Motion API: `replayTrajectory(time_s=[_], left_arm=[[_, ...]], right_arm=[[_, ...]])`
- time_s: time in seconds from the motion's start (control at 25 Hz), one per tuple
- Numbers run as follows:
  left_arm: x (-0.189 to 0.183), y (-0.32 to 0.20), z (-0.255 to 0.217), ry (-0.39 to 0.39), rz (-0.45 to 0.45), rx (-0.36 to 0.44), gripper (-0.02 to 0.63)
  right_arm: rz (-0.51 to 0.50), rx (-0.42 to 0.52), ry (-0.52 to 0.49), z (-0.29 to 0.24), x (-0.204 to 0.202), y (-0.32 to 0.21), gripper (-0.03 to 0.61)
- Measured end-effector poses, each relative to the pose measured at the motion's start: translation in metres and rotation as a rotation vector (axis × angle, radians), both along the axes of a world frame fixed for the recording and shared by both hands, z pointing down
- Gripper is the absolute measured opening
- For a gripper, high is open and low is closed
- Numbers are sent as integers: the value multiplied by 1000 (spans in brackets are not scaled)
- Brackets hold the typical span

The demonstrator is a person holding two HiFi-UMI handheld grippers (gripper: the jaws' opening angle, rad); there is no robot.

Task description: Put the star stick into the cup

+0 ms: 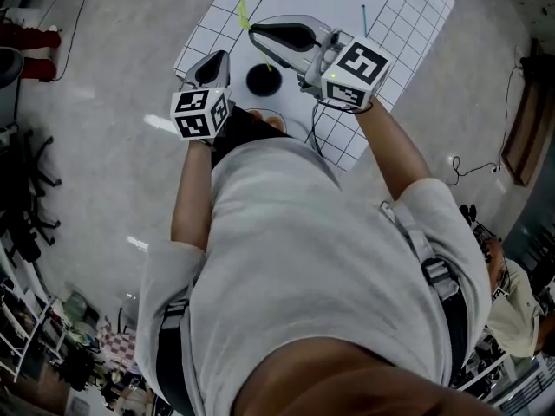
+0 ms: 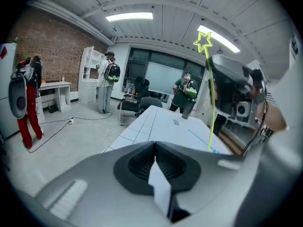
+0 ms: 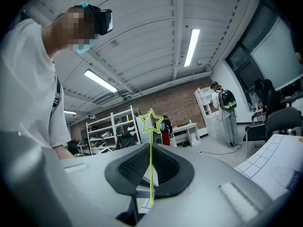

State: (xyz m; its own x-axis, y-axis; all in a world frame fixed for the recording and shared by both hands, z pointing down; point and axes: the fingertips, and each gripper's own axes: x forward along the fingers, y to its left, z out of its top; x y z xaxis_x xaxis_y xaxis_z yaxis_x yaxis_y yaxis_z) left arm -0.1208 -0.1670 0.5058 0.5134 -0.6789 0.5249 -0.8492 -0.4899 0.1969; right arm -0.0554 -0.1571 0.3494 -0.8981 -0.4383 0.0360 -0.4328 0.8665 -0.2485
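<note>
The yellow-green star stick (image 3: 151, 164) stands upright between the jaws of my right gripper (image 3: 150, 148), which is shut on its shaft; the star head (image 3: 150, 122) rises above the jaw tips. In the head view the right gripper (image 1: 253, 31) reaches left over the mat, and the star stick (image 1: 243, 14) pokes out at its tip. The black cup (image 1: 264, 79) stands on the mat just below those jaws. My left gripper (image 1: 218, 57) hovers left of the cup, shut with nothing in it. From the left gripper (image 2: 155, 145) view, the star stick (image 2: 209, 103) hangs raised at the right.
A white gridded mat (image 1: 408, 7) covers the table. A thin teal stick (image 1: 364, 17) lies on it to the right of the cup. A small orange thing (image 1: 274, 121) sits near the table's front edge. People and office chairs stand far off in the room.
</note>
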Motion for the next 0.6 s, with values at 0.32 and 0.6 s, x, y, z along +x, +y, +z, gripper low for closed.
replayTrajectory(time_s=[0.32, 0.6], left_arm=[[-4, 3, 7, 4, -12, -6, 3], [-6, 7, 13, 12, -18, -13, 3]], right_arm=[[37, -2, 131, 59, -6, 18, 15], [111, -8, 172, 88, 0, 25, 17]])
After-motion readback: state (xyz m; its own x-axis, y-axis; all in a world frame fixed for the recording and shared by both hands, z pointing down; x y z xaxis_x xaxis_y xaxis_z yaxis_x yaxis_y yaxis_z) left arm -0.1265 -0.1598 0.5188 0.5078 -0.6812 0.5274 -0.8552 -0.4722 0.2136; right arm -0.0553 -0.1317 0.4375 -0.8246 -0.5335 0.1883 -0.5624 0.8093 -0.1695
